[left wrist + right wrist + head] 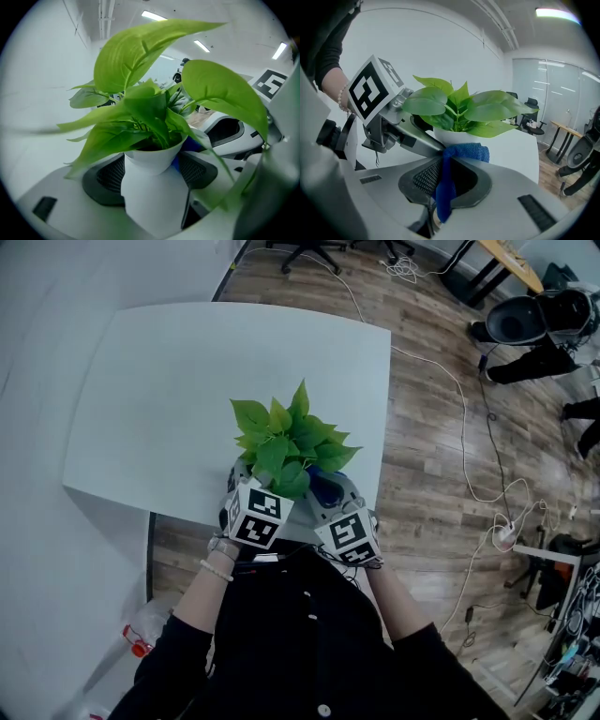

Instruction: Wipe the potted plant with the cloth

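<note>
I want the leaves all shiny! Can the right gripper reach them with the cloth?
Probably yes. The right gripper holds the blue cloth right by the pot, nothing stands between it and the leaves, and the left gripper holds the pot.

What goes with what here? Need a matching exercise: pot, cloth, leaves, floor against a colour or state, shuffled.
Things:
1. pot
2. cloth
3. leaves
4. floor

Colour or state:
A. wood planks
B. blue, pinched in the right gripper
C. white, clamped in the left gripper
D. green

Pairs: 1-C, 2-B, 3-D, 4-A
</note>
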`<state>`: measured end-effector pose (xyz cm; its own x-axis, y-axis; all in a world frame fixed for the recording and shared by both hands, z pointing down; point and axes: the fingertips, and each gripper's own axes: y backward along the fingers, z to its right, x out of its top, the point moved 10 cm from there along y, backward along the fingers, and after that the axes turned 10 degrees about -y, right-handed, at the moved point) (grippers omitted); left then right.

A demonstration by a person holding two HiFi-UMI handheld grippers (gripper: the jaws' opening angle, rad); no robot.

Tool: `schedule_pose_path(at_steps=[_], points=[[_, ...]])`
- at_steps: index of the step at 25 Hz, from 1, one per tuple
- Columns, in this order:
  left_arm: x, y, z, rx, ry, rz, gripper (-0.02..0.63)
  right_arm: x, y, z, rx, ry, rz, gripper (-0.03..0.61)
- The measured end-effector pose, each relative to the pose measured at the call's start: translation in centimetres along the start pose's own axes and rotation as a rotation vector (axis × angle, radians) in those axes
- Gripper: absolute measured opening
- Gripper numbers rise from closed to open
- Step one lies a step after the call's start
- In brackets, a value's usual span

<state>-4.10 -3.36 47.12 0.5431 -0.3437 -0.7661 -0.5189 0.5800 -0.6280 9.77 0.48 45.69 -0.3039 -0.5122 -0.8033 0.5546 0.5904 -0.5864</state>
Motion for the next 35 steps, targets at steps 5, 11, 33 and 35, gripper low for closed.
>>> schedule_pose_path(at_steps=[5, 11, 33, 35], points=[[0.7, 1.1, 0.2, -0.001, -0.013, 0.011, 0.364, 0.4, 1.5, 0.6, -0.033, -0.058, 0.029, 0.075], [0.0, 4.7, -0.8, 0.017, -0.013, 0.032, 0.364, 0.3, 4.5, 1.4, -0.132, -0.126, 0.036, 0.075], [9.5, 17.8, -1.2, 0.298, -0.236, 0.323, 0.023, 7.8, 15.1, 0.6, -0.208, 0.018, 0.327, 0.075], [10.0, 18.5, -0.8, 0.326, -0.209, 0.328, 0.02, 8.8, 15.7, 0.4, -0.202, 0.01, 0.356, 0.075]])
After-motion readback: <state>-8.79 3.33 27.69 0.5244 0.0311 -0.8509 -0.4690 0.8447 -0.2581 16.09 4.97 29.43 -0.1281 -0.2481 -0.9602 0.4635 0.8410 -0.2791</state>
